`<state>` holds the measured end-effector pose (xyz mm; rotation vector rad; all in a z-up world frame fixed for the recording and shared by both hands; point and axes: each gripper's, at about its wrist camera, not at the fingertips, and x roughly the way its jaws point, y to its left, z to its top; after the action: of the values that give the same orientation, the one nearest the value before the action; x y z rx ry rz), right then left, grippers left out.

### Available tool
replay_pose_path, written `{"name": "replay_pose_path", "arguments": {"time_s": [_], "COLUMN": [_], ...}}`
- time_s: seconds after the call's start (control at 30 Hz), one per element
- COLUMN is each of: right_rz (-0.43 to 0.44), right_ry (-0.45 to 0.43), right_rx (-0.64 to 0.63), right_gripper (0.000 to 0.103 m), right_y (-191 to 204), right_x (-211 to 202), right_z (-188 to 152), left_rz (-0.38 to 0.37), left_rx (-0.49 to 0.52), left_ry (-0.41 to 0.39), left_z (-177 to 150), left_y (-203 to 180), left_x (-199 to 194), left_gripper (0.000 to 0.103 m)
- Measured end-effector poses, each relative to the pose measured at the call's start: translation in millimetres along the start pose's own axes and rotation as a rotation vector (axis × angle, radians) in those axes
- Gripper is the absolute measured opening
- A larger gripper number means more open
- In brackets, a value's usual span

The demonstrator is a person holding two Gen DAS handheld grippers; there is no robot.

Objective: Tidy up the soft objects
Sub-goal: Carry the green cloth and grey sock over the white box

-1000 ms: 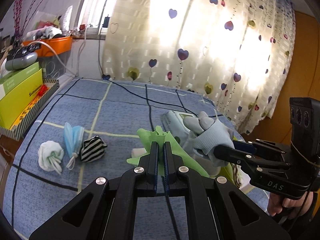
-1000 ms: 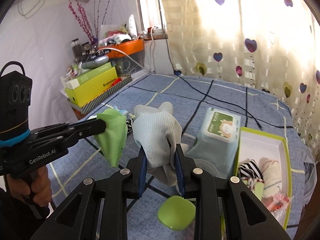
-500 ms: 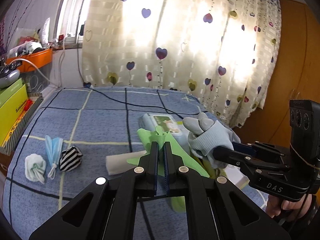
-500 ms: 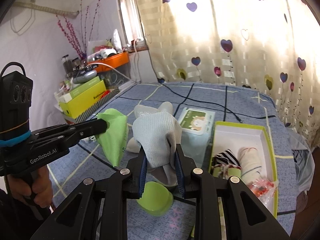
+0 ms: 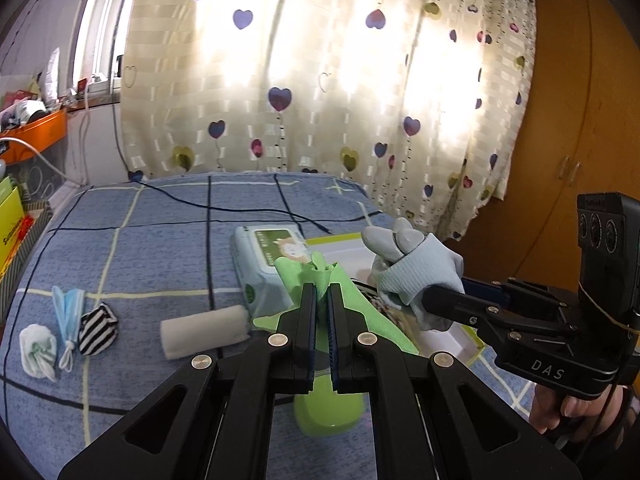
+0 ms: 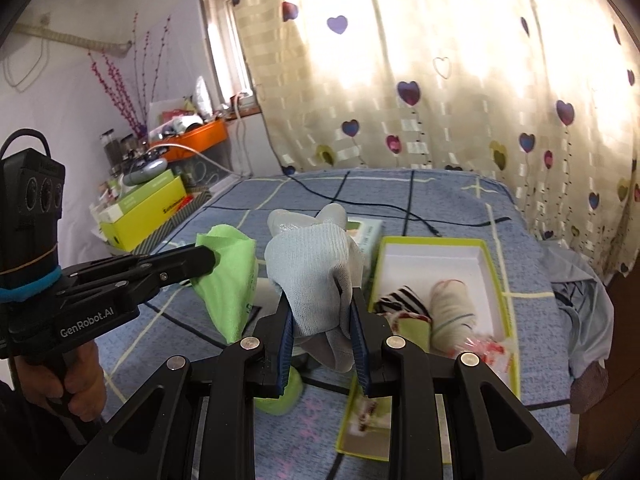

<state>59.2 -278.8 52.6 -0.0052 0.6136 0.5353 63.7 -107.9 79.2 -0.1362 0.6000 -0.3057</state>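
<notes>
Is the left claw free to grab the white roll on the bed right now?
Probably not yet. The left claw is shut on the green cloth. The white roll lies uncovered on the bed, so dropping the cloth first should free it.

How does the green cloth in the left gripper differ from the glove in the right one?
The green cloth is thin, bright green and hangs flat; the glove is pale grey-blue knit, bulkier, with grey coated fingertips. Left gripper pinches nearly closed; right gripper sits wider. Both are held above the bed.
</notes>
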Motion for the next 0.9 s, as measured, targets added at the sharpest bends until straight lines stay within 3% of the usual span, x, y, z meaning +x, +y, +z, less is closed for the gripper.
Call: {"name": "replay_pose_path", "arguments": {"time_s": [0.5,0.9], "right_rz": [-0.046,-0.129], "right_ry": [-0.008,0.032], "right_rx": [0.047,0.145], "right_gripper": [0.024,0.024], "right_y": [-30.2,-85.8], "right_x": [-11.7,-24.8], "right_z": [-12.7,-46.2], "left_rz": [-0.063,-0.142], "left_rx": [0.048,0.120], "left_ry": [0.040,0.155], "left_z": [-1.4,-19.9], "left_y": [-33.0,-82.2], "left_x": [20.3,57.2], "left_gripper": [0.005,0.005]}}
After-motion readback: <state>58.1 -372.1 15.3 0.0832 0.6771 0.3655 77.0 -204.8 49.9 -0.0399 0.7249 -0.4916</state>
